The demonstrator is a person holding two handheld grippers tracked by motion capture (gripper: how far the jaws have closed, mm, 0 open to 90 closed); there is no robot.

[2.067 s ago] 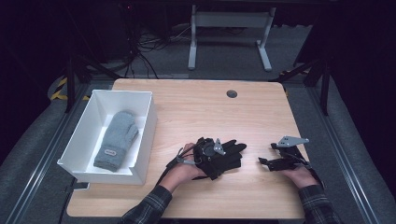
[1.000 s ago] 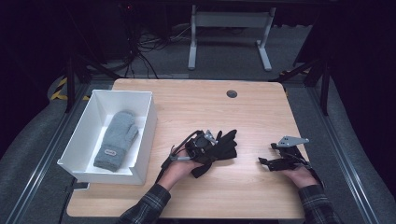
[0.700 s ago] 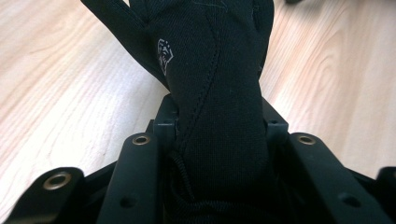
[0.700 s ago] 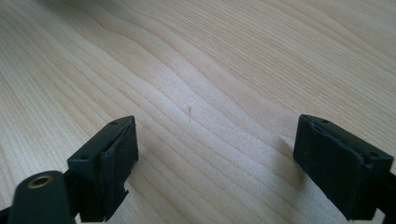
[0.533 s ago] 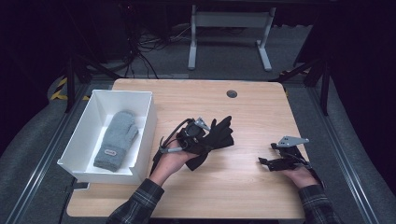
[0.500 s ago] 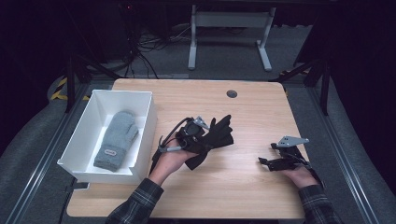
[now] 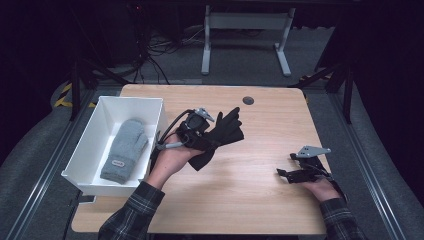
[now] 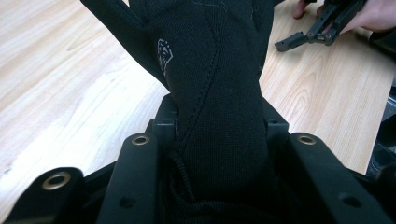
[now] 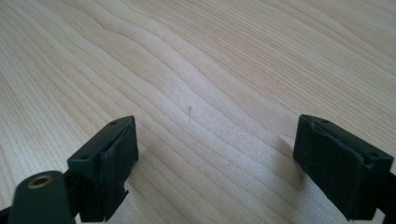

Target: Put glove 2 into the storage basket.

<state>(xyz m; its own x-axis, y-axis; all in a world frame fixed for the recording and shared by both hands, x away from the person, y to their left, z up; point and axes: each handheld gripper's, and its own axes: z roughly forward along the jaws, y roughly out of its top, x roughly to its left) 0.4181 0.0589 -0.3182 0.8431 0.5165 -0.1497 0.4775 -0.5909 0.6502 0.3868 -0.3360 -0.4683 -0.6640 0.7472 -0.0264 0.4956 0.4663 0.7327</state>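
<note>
Black glove (image 7: 220, 135) is hanging above the table (image 7: 250, 185), clamped in my left gripper (image 7: 196, 131) so I can carry it toward the bin (image 7: 90, 145) holding the grey mitten (image 7: 123, 149). Its cuff is sitting between my jaws, fingers pointing away. My right gripper (image 7: 300, 172) is resting open, empty.

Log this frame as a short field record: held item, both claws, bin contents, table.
held item: black glove, clamped in left claw, lifted off the table
left claw: shut on the glove, beside the bin's right wall
right claw: open, nothing between the jaws, low over bare wood
bin: white bin at table's left, holds a grey mitten
table: light wood table
</note>
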